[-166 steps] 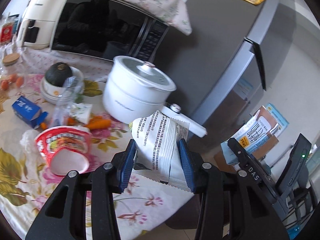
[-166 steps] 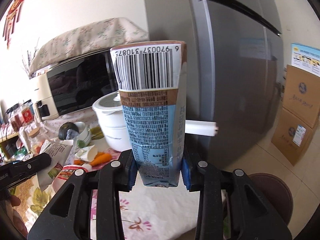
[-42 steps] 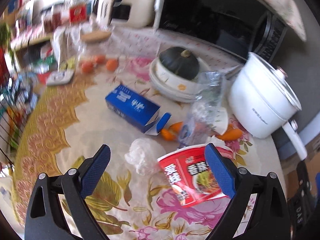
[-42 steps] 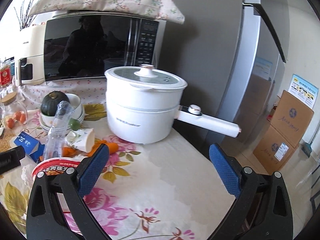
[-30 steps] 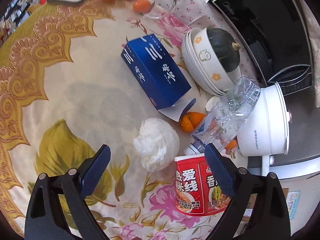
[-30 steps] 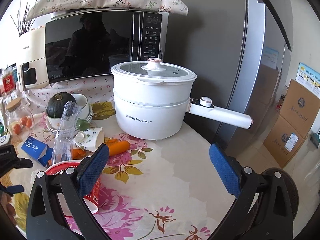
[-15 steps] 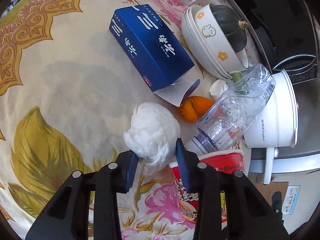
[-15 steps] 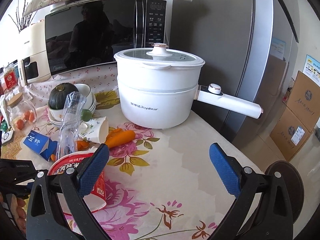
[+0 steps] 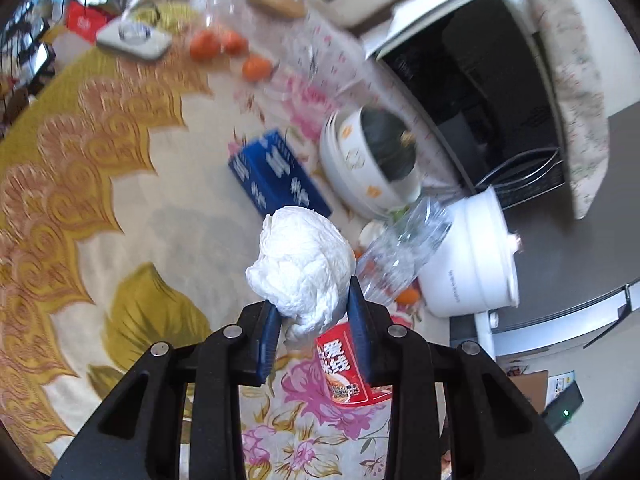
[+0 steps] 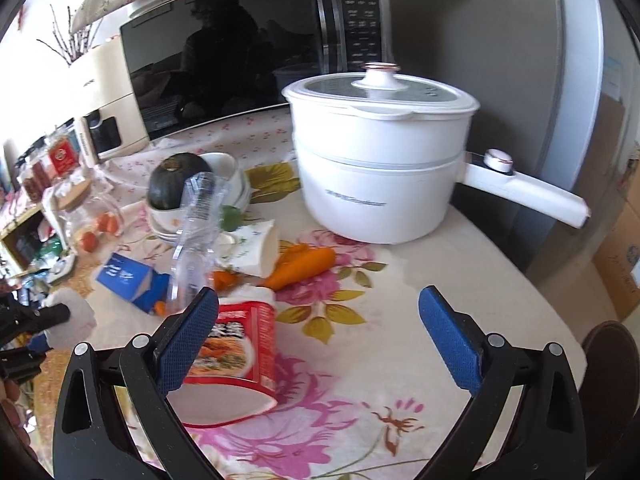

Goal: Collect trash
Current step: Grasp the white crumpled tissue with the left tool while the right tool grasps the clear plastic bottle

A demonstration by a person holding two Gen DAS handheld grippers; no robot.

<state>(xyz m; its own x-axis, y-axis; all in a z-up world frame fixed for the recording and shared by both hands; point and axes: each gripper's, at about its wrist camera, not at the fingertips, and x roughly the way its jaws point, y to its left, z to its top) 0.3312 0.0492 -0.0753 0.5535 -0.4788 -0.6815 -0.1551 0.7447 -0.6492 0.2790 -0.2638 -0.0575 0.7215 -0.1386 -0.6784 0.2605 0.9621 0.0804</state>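
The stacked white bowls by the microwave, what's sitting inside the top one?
A dark green squash fills the top of the stacked white bowls. Whatever lies beneath it in the bowl is hidden.

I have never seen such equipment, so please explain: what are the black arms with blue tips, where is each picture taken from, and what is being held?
They are two hand-held grippers, one in each of a person's hands, each carrying a camera that looks along its fingers. In the left view, the left hand-held gripper has just closed on a crumpled white tissue. In the right view, the right hand-held gripper is open and empty above a tipped red noodle cup. The flowered tablecloth also holds a clear plastic bottle, a blue carton and a white pot.
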